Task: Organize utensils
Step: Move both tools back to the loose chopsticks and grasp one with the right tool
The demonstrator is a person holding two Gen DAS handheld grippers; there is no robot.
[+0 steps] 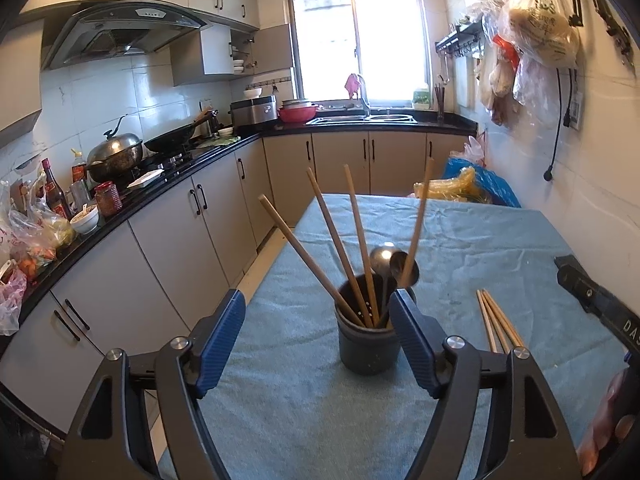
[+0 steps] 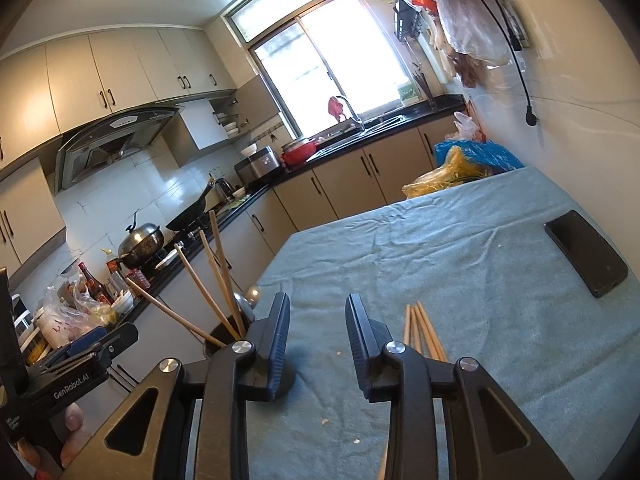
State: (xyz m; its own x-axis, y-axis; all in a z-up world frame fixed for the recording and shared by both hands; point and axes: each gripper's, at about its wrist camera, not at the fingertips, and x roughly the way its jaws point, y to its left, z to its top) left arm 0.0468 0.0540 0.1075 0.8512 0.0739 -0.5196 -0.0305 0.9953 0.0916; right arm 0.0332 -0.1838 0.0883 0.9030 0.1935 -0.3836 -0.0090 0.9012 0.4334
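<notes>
A dark cup [image 1: 368, 332] stood on the blue cloth [image 1: 460, 248] covering the table, already holding four wooden chopsticks [image 1: 354, 236] that leaned out at different angles and two metal spoons [image 1: 390, 262] with their bowls up. By that showing, a good part of the sorting was done.

What remained lay just to the right of the cup: a small bundle of loose chopsticks [image 1: 498, 322] flat on the cloth, their far tips close together. How many were in the bundle was hard to tell. A dark phone [image 2: 586, 252] rested further right and farther back, apart from the utensils, and a few crumbs dotted the cloth near the right claw.

The left claw [image 1: 316, 332] stood wide with nothing between its blue pads; the cup sat just beyond its right finger, not gripped. The right claw [image 2: 318, 340] stood narrower, also empty, over bare cloth, with the loose chopsticks just to the right of its right finger.

The likely remaining work was to lift the loose chopsticks and drop them into the cup with the rest.
</notes>
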